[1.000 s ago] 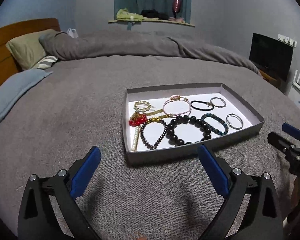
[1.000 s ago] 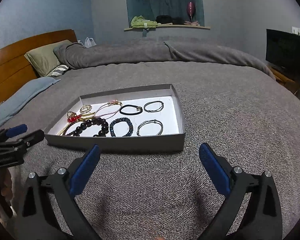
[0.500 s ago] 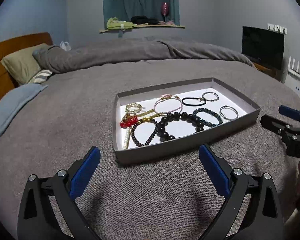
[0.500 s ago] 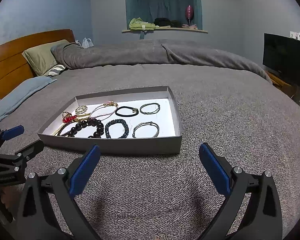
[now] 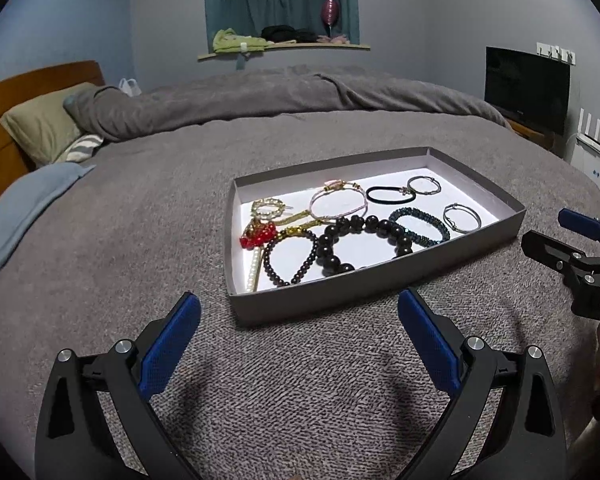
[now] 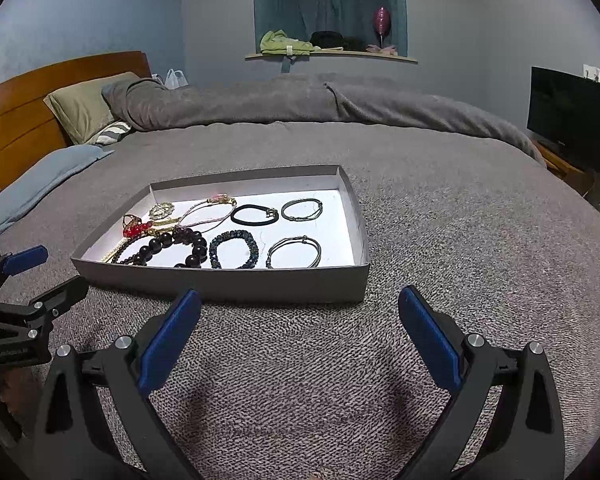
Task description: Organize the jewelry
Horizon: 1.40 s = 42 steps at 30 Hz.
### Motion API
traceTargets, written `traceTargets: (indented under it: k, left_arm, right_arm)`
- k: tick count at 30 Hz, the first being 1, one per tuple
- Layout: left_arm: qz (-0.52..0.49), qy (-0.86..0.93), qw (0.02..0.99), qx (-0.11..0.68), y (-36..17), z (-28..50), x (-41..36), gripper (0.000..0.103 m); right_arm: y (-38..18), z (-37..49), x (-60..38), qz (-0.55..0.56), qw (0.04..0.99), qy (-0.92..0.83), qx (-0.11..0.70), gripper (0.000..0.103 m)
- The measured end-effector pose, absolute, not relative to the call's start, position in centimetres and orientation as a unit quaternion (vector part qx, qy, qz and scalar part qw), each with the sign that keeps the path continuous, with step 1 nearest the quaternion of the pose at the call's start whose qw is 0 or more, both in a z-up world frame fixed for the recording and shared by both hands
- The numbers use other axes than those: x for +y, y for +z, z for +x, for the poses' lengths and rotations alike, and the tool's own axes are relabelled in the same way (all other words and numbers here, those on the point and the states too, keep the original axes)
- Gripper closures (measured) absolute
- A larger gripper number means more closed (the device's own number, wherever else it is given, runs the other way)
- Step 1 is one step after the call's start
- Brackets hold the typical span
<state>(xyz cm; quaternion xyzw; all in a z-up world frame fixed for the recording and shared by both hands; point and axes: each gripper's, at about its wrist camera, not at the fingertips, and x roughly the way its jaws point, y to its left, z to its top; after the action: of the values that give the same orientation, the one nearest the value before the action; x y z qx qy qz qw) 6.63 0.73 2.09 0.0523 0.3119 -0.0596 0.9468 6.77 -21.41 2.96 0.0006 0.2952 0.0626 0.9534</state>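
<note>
Hovering low over the grey bedspread (image 5: 148, 208), the left gripper (image 5: 298, 344) has its blue-padded fingers spread wide apart with nothing between them, and the right gripper (image 6: 299, 342) is spread and empty the same way. Just beyond both sits a shallow grey tray (image 6: 260, 282) with a white floor. At its near left edge lie a chunky black bead bracelet (image 5: 360, 240), a thinner dark bead bracelet (image 5: 290, 256) and a pearl strand (image 5: 254, 270), crowded with a red bead cluster (image 5: 256, 236) and gold chain pieces. To the right lie a teal bead bracelet (image 6: 234, 249) and a silver bangle (image 6: 294, 252), apart from each other. Farther back rest a pink cord bracelet (image 5: 338, 202), a black hair tie (image 6: 255, 214) and a thin dark bangle (image 6: 302, 209). Beyond are a rumpled grey duvet (image 6: 300, 100) and a wooden headboard (image 6: 28, 100)
</note>
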Motion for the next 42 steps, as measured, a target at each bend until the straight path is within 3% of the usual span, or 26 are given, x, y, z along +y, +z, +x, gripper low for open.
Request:
traceTargets:
  k: [42]
  left_arm:
    - [0.056,-0.062,0.946,0.314,1.85,6.77,0.62,0.005]
  right_arm:
    - [2.65,6.91,-21.42,-0.002,0.952,0.061,0.300,0.005]
